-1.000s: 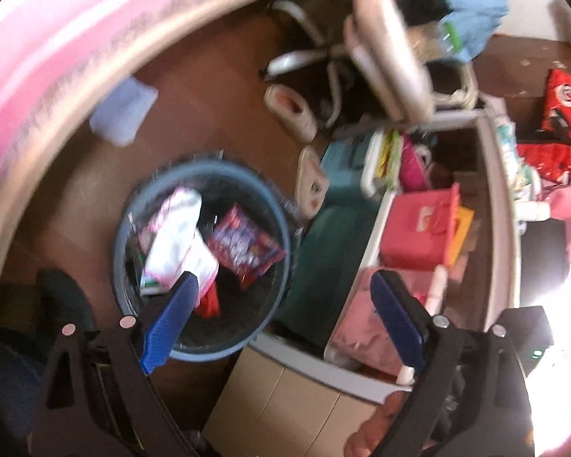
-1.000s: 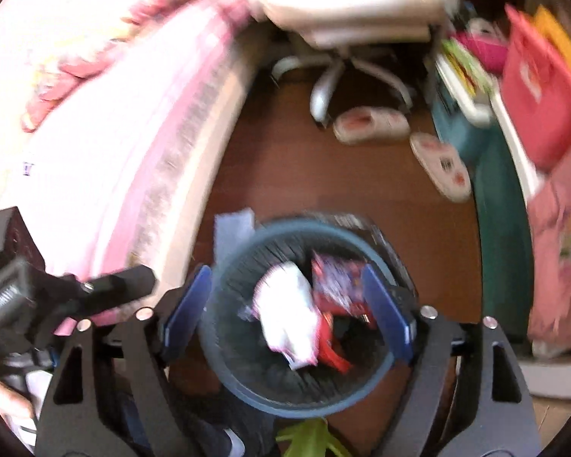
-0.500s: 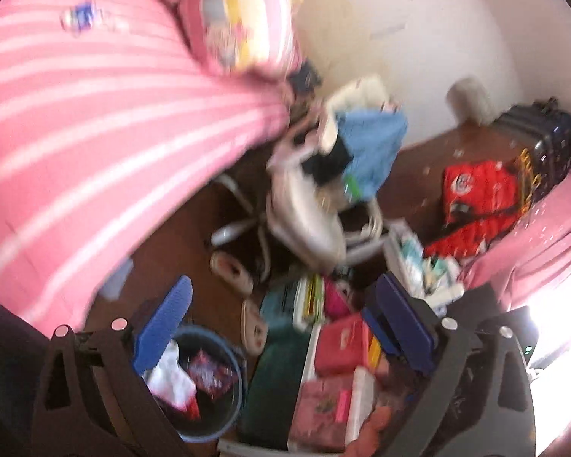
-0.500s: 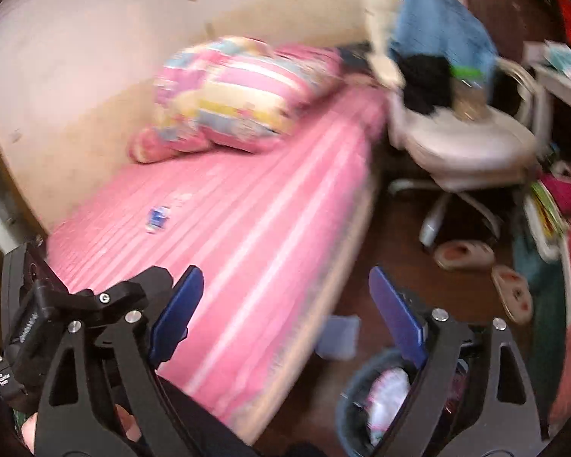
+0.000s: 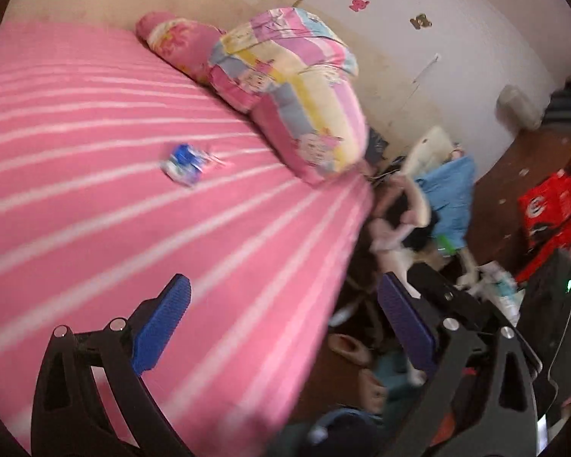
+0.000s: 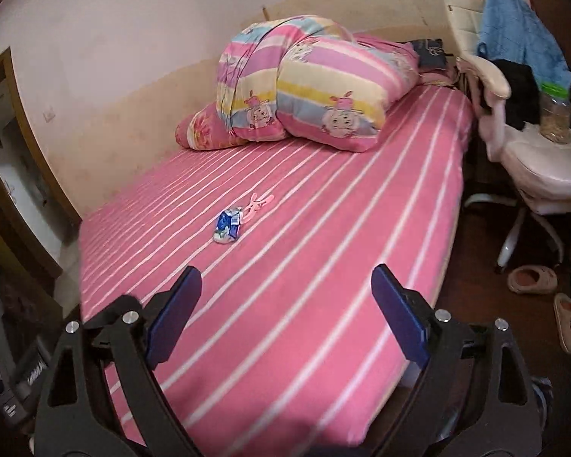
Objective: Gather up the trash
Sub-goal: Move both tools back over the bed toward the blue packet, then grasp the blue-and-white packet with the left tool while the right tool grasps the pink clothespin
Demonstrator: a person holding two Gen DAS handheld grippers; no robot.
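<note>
A crumpled blue and white wrapper [image 6: 228, 226] lies in the middle of the pink striped bed [image 6: 323, 266], with a small pink scrap [image 6: 259, 203] just beyond it. The left wrist view shows the same wrapper [image 5: 184, 163], blurred. My right gripper [image 6: 285, 274] hangs open above the near part of the bed, short of the wrapper, with nothing between its blue pads. My left gripper [image 5: 281, 285] is open and empty too, over the bed's right edge. A blurred blue bin rim [image 5: 335, 424] shows at the bottom of the left wrist view.
A folded striped quilt [image 6: 316, 87] and a pink pillow [image 6: 205, 129] sit at the head of the bed by the wall. Right of the bed stands a white chair [image 6: 544, 160] with clothes and a jar [image 6: 555, 114]. Slippers [image 6: 533, 280] lie on the brown floor.
Both views have swung up from the bin full of wrappers on the floor to the bed. The bin has dropped almost out of sight. Both pairs of jaws stand slightly wider.
</note>
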